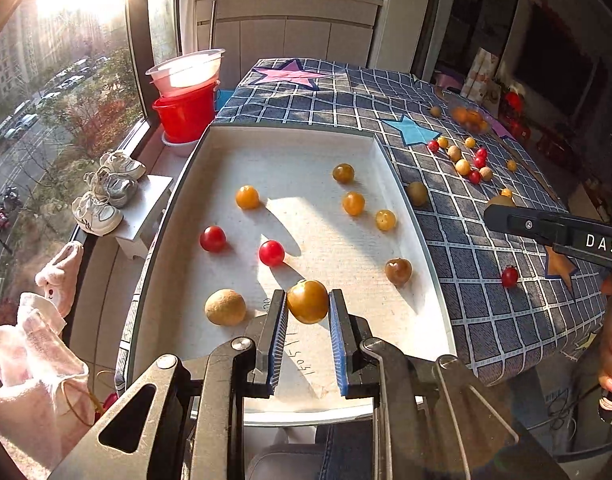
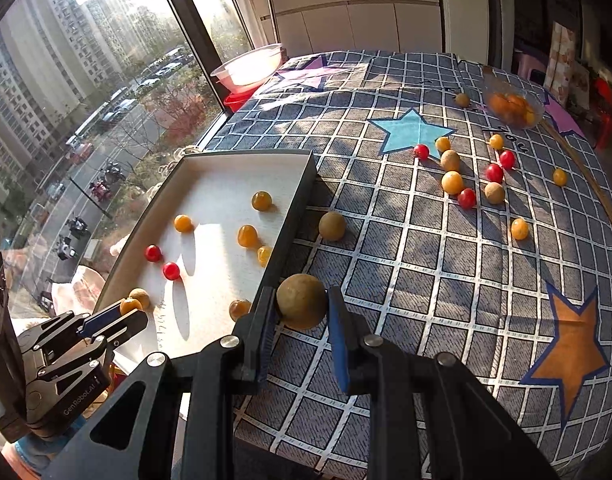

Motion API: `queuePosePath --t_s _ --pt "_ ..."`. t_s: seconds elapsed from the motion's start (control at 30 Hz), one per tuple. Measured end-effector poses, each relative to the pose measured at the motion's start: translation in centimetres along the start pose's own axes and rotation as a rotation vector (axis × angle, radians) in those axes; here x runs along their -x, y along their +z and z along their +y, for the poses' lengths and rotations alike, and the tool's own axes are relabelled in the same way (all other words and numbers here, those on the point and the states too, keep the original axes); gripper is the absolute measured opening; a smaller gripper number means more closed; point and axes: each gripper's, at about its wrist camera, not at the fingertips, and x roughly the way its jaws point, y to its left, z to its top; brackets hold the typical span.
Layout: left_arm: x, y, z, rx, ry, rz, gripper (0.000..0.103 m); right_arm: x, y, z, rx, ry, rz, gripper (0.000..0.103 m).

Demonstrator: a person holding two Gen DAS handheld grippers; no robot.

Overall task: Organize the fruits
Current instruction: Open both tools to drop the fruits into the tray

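Left gripper (image 1: 308,306): jaws clamped on orange fruit (image 1: 308,301), low over white tray (image 1: 410,200). Right gripper (image 2: 301,308): jaws clamped on brown fruit (image 2: 301,301), beside tray's right wall. Lower first, part jaws gently, avoid rolling.

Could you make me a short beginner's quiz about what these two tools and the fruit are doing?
1. True or false: the left tool holds an orange fruit over the white tray.
2. The right tool holds: A) red tomato B) brown round fruit C) nothing
3. How many red fruits lie in the tray?

Key: 1 true. 2 B, the brown round fruit. 3 two.
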Motion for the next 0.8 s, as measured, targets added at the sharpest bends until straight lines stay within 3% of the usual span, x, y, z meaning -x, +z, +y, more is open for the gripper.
queuePosePath --t_s 0.4,0.8 --pt "-2.4 -0.4 0.8 -0.012 0.030 0.059 0.022 -4.4 1.4 4.6 0.084 0.067 0.069 0.027" --pt "-4.3 -0.7 -0.1 -0.042 0.064 0.110 0.022 -9.4 1.7 5.6 0.123 0.075 0.174 0.027"
